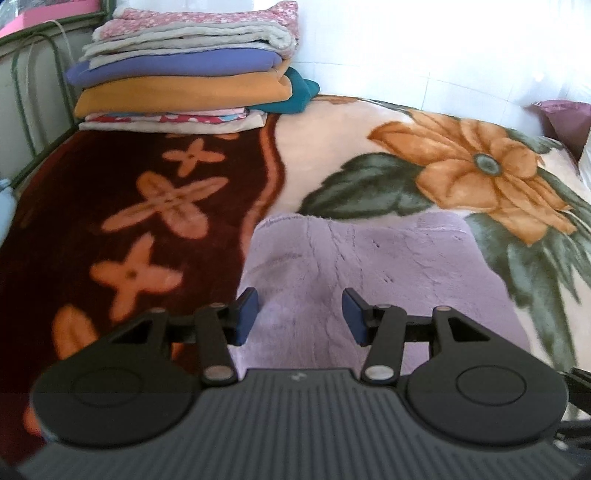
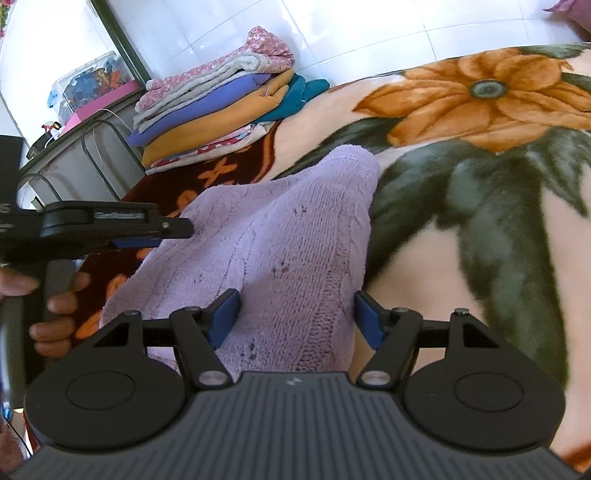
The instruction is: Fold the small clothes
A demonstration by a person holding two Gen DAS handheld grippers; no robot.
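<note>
The left gripper (image 1: 300, 315) hangs with its blue-padded fingers (image 1: 246, 314) spread wide and nothing between them, poised just above the near part of a lilac knitted garment (image 1: 369, 266). The right gripper (image 2: 297, 317) is likewise spread, its blue pads (image 2: 221, 317) apart over the near end of the same garment (image 2: 280, 240), gripping nothing. In the right wrist view the left gripper (image 2: 147, 236) shows side-on at the garment's left edge, held by the person's left hand (image 2: 55, 306), whose fingers wrap its handle; whether it touches the knit there cannot be told. The garment lies on a plush blanket (image 1: 332, 147) printed with a large orange flower and green leaves on cream, with a dark maroon border of orange blossoms to the garment's left. Beyond the garment, at the blanket's far left corner, stands a stack of folded clothes (image 1: 184, 74) in pink, grey, purple, orange and teal. A green metal bed frame (image 1: 22, 92) rises left of that stack, and white wall tiles (image 2: 369, 29) stand behind the blanket.
</note>
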